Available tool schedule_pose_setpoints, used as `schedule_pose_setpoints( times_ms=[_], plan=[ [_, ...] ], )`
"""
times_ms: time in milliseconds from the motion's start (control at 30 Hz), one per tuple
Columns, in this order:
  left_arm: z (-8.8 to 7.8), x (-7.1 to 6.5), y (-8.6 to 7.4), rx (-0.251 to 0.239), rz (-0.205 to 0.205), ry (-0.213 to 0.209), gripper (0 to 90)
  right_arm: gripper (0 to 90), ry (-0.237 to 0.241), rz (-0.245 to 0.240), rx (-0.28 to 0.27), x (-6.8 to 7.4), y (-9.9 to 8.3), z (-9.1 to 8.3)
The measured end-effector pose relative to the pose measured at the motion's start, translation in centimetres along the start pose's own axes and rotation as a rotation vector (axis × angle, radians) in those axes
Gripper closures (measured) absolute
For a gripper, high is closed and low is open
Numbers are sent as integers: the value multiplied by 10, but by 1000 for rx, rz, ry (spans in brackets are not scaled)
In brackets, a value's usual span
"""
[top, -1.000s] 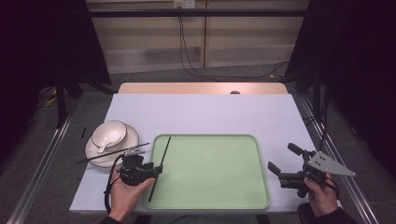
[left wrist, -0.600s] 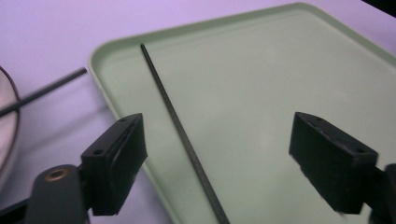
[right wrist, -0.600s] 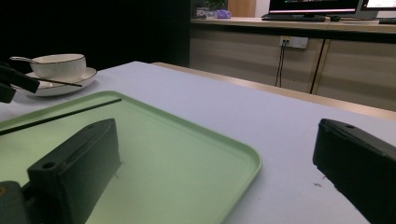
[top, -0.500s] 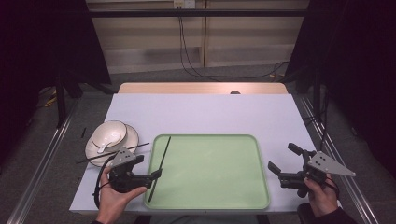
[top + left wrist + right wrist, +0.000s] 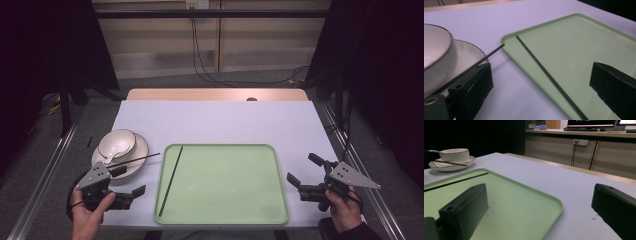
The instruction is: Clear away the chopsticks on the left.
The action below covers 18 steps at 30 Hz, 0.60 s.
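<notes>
One thin black chopstick [image 5: 171, 181] lies in the pale green plastic tray [image 5: 280, 220]

Our left hand-held gripper [image 5: 131, 181] has just been opening, nothing between its jaws, just left of the tray on the white desk [image 5: 225, 122]; our right hand-held gripper [image 5: 303, 173] gapes empty.

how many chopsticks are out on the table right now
2. One chopstick lies along the left side of the green tray; the other chopstick rests across the plate beside the bowl.

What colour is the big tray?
Light green; the tray shows best in the high view.
</notes>
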<state>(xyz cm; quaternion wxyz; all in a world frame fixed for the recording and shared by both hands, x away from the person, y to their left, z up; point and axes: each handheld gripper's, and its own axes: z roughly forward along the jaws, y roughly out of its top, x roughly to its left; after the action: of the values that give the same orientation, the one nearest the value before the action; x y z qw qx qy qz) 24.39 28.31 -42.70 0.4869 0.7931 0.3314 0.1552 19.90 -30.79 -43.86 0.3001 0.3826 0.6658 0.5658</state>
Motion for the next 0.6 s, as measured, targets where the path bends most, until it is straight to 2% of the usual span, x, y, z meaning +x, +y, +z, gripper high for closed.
schedule_pose_setpoints(
  times_ms=[33,200,267,300,367,400,467,600],
  plan=[
    [-2,3,0,7,17,5,28,2,-3,-1,-2,0,0,0],
    [-12,20,-5,20,37,14,25,2,-3,-1,-2,0,0,0],
    [-17,26,-6,24,29,27,25,2,-5,3,-3,0,0,0],
    [-19,30,-7,23,32,19,26,2,-4,6,-2,0,0,0],
    [-23,38,-8,36,37,34,37,2,-7,2,0,0,0,0],
    [-25,43,-8,39,39,26,37,2,-7,2,0,0,0,0],
    [-28,53,-8,72,48,42,60,2,-7,-1,0,1,0,0],
    [-34,74,-12,81,14,46,79,2,-8,3,1,0,0,0]
  ],
)
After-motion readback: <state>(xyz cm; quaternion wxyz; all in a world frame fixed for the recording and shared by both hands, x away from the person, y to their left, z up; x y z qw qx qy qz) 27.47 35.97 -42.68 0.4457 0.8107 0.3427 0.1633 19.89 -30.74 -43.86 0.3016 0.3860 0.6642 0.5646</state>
